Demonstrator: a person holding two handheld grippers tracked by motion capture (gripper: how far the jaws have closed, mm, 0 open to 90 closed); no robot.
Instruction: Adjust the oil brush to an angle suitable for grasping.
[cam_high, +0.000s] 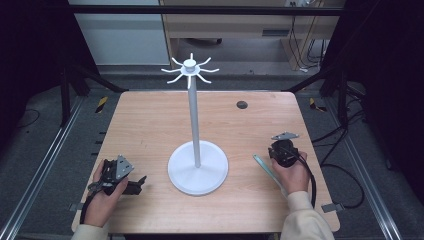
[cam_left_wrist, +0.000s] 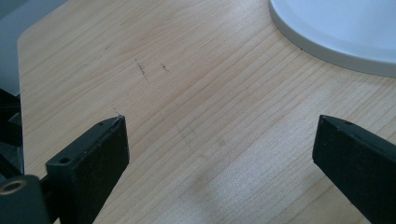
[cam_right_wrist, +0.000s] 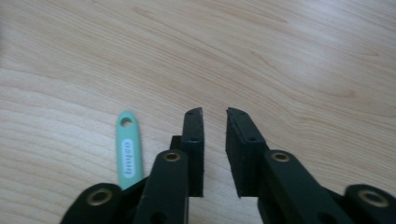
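While both hands rest at the near edge of the tabletop (cam_high: 150, 125), nothing is held yet. Nearest on the right, the right gripper (cam_right_wrist: 215, 116) has its fingers (cam_right_wrist: 194, 140) nearly together with only a narrow gap, gripping nothing; a slim green tool (cam_right_wrist: 128, 156) with a hanging hole at its far end lies flat just beside them, to their left in the right gripper view. On the other side, the left gripper (cam_left_wrist: 219, 135) hovers with fingers wide apart and empty over bare wood. Farther in stands a white hook stand (cam_high: 194, 115), its round base mid-table. This looks like the approach step: next, the right fingers would need to open, shift sideways over the tool's handle and close.
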